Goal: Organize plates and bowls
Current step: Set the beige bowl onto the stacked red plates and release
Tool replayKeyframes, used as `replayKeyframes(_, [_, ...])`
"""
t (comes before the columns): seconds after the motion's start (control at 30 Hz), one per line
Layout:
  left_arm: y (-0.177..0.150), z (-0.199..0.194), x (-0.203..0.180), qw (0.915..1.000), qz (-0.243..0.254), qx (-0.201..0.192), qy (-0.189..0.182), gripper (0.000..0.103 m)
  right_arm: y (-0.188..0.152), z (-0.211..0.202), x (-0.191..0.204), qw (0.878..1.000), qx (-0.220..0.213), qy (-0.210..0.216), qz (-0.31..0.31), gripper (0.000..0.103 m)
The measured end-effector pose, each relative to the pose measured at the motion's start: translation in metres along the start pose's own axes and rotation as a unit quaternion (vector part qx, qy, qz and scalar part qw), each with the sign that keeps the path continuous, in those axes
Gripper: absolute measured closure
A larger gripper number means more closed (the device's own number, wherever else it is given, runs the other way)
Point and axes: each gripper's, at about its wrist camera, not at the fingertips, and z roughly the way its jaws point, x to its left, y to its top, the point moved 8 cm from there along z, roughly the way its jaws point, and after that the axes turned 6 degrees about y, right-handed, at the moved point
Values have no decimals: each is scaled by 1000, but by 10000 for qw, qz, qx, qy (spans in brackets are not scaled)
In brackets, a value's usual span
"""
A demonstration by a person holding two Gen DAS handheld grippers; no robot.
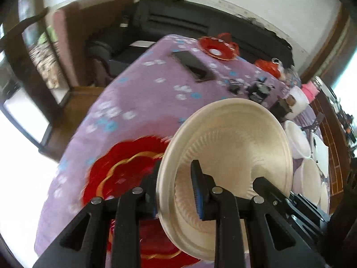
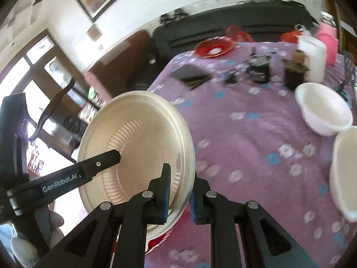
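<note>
Black gripper fingers with blue pads fill the bottom of both wrist views, and both pairs grasp the same cream paper plate (image 1: pixel 225 149). From the left wrist camera, the left gripper (image 1: pixel 176 192) pinches the plate's near rim between its 2 fingers, 1 pad against the ridged inner face and the other behind the rim. From the right wrist camera, the right gripper (image 2: pixel 179 192) clamps the plate's opposite rim in the same way, with 1 finger inside the dish and 1 outside.

Held this way, the plate is tilted up on edge, off the table, with its hollow face turned toward both cameras. Seen from the right wrist, a finger of the left gripper reaches across the plate's inner face from the left.

Directly beneath the plate in the left view lies a red plate with a wavy gold line (image 1: pixel 125 174), flat on a purple flowered tablecloth (image 1: pixel 138 98). To the right sit 2 white bowls (image 2: pixel 323 111), just beside each other near the table's edge. Farther back on the cloth are a black flat device (image 1: pixel 191 65), a red scalloped dish with a white centre (image 2: pixel 214 48), dark jars (image 2: pixel 258 69), a white tub (image 2: pixel 312 58) and a pink container (image 2: pixel 328 40). Much of the background is blurred. A black sofa (image 1: pixel 174 20) stands behind the table against a white wall.
</note>
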Motion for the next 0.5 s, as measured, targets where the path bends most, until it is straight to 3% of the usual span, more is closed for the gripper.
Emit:
replayKeyframes(0.17, [-26, 12, 47, 9991, -300, 100, 284, 79, -28, 30, 29, 9987, 356, -27, -362, 86])
replayKeyframes(0.27, [-39, 27, 60, 9983, -238, 279, 447, 73, -42, 45, 33, 9975, 513, -139, -470, 86])
replayKeyframes(0.43, [-43, 25, 70, 9984, -180, 132, 512, 39, -49, 63, 24, 9964, 616, -410, -426, 84])
replayKeyframes(0.5, [-40, 19, 74, 9980, -190, -36, 594, 34, -50, 68, 17, 9961, 683, -453, -327, 84])
